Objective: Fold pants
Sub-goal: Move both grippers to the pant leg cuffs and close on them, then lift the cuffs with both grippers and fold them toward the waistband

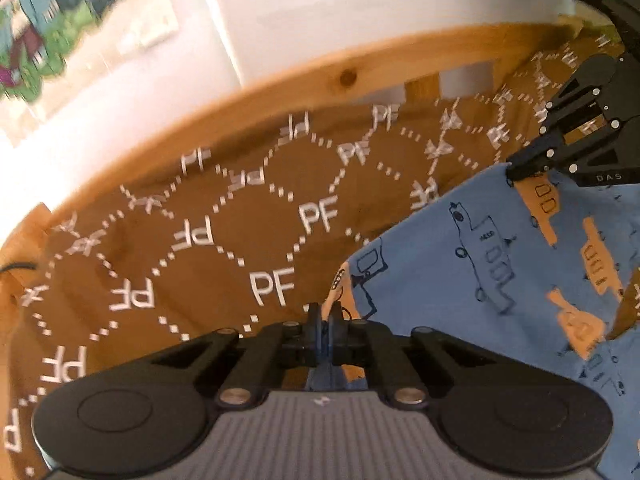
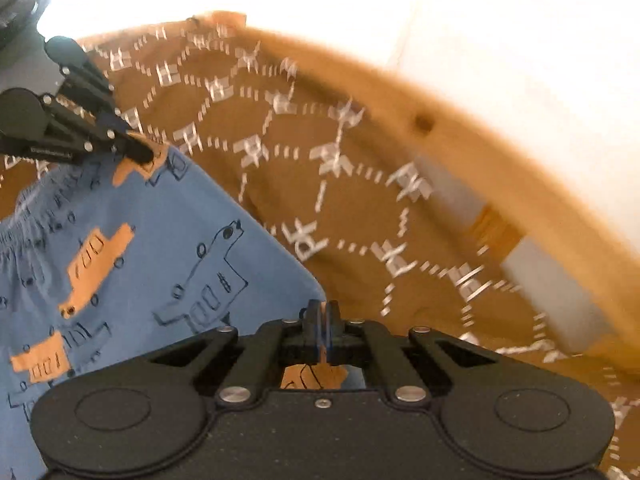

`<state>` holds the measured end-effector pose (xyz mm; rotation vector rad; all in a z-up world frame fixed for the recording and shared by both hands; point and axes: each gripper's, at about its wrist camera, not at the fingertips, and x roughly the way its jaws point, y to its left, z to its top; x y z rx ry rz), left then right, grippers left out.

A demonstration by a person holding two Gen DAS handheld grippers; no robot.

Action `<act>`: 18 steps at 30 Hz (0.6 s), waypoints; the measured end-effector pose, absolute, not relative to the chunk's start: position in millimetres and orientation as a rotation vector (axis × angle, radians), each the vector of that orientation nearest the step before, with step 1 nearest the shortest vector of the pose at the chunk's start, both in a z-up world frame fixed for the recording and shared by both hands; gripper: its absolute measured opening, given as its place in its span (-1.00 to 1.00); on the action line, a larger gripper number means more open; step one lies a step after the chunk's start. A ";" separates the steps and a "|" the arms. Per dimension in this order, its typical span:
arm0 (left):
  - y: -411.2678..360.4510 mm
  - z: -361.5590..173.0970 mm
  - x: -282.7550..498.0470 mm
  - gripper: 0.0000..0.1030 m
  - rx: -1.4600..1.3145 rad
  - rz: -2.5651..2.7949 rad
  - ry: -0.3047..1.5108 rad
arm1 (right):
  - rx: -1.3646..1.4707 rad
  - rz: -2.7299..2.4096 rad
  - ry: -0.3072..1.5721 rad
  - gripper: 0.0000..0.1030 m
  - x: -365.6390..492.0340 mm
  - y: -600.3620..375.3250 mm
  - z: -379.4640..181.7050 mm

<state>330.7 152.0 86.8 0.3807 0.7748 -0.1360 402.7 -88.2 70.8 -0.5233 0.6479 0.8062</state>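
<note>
Pinching blue pants [image 1: 460, 280], both claws

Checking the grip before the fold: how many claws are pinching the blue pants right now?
2. The left claw is shut on one corner of the blue pants, and the right claw is shut on the neighbouring corner. Both corners are lifted over the brown patterned blanket.

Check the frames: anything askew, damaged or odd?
Nothing stands out. The left hand-held gripper and right hand-held gripper each pinch an edge of the blue pants over the brown patterned cover. No tears or spills visible.
</note>
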 end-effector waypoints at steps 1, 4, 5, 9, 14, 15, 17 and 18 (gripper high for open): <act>150.3 89.1 323.2 -0.94 0.401 -0.143 0.746 | -0.538 0.793 0.603 -1.00 389.0 -89.3 76.6; 145.2 96.8 291.6 -0.94 0.460 -0.173 0.644 | -0.571 0.748 0.483 -1.00 342.8 -97.4 88.4; 144.2 99.1 278.9 -0.94 0.472 -0.185 0.611 | -0.586 0.736 0.442 -0.99 329.1 -102.3 93.7; 135.6 101.0 234.2 -0.94 0.555 -0.208 0.513 | -0.643 0.721 0.306 -0.99 255.1 -117.6 99.0; 123.0 84.4 170.3 -0.94 0.716 -0.282 0.468 | -0.660 0.766 0.305 -1.00 178.9 -128.9 86.5; 120.7 78.1 160.8 -0.94 0.736 -0.306 0.481 | -0.660 0.773 0.320 -1.00 166.5 -130.5 82.5; 115.4 65.9 145.8 -0.94 0.783 -0.345 0.504 | -0.646 0.790 0.365 -1.00 144.1 -132.3 72.7; 113.5 58.6 139.2 -0.94 0.812 -0.368 0.519 | -0.643 0.791 0.377 -1.00 133.9 -132.8 68.3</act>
